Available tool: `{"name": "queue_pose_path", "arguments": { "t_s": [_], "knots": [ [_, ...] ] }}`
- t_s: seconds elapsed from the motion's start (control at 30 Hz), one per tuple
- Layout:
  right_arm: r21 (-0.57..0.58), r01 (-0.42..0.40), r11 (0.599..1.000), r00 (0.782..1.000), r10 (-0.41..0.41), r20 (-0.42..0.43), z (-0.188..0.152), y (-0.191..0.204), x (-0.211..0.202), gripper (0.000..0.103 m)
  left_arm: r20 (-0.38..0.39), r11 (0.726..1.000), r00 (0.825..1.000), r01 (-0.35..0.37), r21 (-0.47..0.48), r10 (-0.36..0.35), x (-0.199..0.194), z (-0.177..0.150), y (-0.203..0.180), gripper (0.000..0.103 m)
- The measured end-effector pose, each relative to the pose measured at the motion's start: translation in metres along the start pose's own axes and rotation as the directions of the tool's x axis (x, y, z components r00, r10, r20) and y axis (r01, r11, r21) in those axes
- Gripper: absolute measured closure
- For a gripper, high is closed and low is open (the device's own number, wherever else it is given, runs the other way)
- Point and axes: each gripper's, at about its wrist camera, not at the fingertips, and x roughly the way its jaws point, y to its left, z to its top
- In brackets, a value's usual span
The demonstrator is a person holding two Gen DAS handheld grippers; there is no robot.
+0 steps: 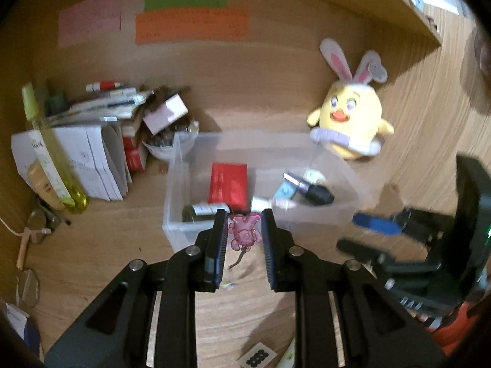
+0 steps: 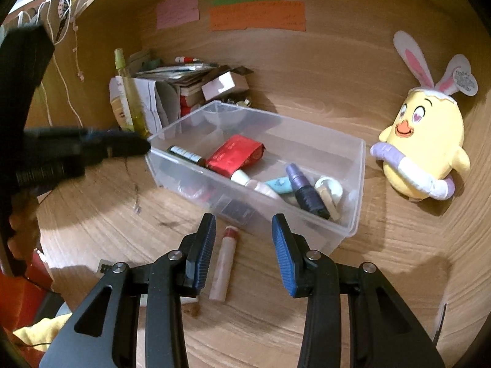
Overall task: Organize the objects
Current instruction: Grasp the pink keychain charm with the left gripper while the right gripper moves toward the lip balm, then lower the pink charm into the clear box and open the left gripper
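A clear plastic bin (image 1: 176, 184) (image 2: 357, 184) stands on the wooden desk and holds a red packet (image 1: 228, 185) (image 2: 234, 155), small bottles and tubes. My left gripper (image 1: 244, 219) is closed on a pink translucent bear charm (image 1: 244, 233), held at the bin's near wall. My right gripper (image 2: 244, 225) is open and empty, just short of the bin, with a pale lip-balm tube (image 2: 222, 265) lying on the desk between its fingers. The left gripper also shows at the left of the right wrist view (image 2: 122, 147).
A yellow chick plush with bunny ears (image 1: 349, 116) (image 2: 423, 150) leans on the back panel to the right. A pile of boxes, papers and a yellow-green bottle (image 1: 55, 153) (image 2: 132, 98) stands to the left. Coloured notes (image 2: 257, 15) are stuck on the back panel.
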Motion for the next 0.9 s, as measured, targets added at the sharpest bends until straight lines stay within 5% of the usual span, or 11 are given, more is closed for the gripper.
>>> {"name": "queue_pose_path", "arguments": {
  "t_s": [0.33,0.9],
  "knots": [
    [-0.004,-0.004,1.0,0.999,0.004,-0.051,-0.009,-0.002,0.014,0.068,0.067,0.998,0.996,-0.052,-0.035,0.054,0.001,0.036,0.012,0.082],
    [-0.011,-0.004,1.0,0.988,0.002,-0.153,-0.019,-0.009,0.054,0.068,-0.088,0.999,0.996,-0.033,-0.009,0.033,0.085,0.037,0.003,0.082]
  ]
}}
